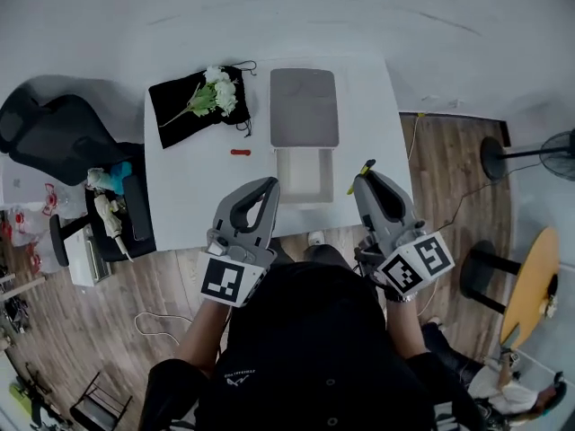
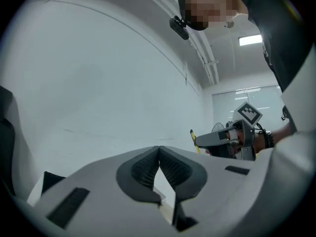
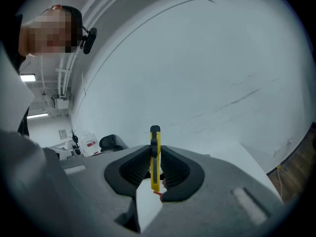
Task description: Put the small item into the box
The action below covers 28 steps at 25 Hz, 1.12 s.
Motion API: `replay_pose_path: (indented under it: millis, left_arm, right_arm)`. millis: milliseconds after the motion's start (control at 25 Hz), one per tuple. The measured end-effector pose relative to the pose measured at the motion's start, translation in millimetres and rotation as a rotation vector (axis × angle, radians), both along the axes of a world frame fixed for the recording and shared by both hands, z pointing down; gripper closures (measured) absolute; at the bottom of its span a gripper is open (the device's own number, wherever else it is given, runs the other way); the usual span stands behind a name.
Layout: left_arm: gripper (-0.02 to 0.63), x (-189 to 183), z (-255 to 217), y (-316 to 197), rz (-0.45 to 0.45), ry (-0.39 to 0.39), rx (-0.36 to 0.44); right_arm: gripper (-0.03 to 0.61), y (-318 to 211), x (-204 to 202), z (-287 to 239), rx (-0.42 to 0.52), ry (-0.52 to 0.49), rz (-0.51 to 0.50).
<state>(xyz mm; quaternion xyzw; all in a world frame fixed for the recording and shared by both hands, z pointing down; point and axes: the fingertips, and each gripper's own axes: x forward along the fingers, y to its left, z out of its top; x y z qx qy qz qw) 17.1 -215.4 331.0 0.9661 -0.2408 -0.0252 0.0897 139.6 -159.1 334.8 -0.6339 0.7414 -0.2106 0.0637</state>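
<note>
My right gripper [image 3: 156, 168] grasps a yellow utility knife [image 3: 155, 147] mid-body at frame centre, near the open box [image 1: 280, 178], and it looks light, stiff and slick; my left gripper [image 2: 159, 163] is clenched, empty.

Office | white table [image 1: 189, 200] | swivel chair [image 1: 63, 133] (black) | standing fan [image 1: 560, 154] | wood floor [image 1: 440, 173]

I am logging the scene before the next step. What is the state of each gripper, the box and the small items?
left gripper: shut, empty.
right gripper: shut on yellow utility knife.
box: open, lid lying flat behind it.
red item: lying on the table, outside the box.
</note>
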Motion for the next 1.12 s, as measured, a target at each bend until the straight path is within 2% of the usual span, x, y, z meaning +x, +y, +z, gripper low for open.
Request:
replay_pose_path:
  millis: [200, 360, 480, 680, 880, 1120]
  left_arm:
    - [0.609, 7.3, 20.3, -16.6, 0.124, -0.016, -0.036]
    - [0.609, 11.6, 28.4, -27.7, 0.18, -0.03, -0.042]
    - [0.609, 12.1, 31.5, -33.7, 0.196, -0.035, -0.047]
    - [0.609, 9.1, 33.4, -38.6, 0.2, -0.026, -0.062]
    - [0.609, 5.3, 35.6, -43.5, 0.206, -0.019, -0.072]
    - [0.609, 8.1, 33.9, -48.7, 0.223, -0.017, -0.066]
  right_arm:
    - [0.511, -18.9, -12.7, 17.0, -0.083, 0.093, 0.039]
    - [0.511, -28.8, -16.8, 41.7, -0.159, 0.127, 0.06]
    - [0.511, -32.2, -19.7, 67.6, -0.216, 0.092, 0.069]
    - [0.511, -40.6, -18.2, 110.4, -0.298, -0.027, 0.09]
    - [0.511, -53.6, -16.3, 153.3, -0.392, -0.023, 0.082]
    - [0.511, -57.8, -12.8, 212.7, -0.539, 0.033, 0.084]
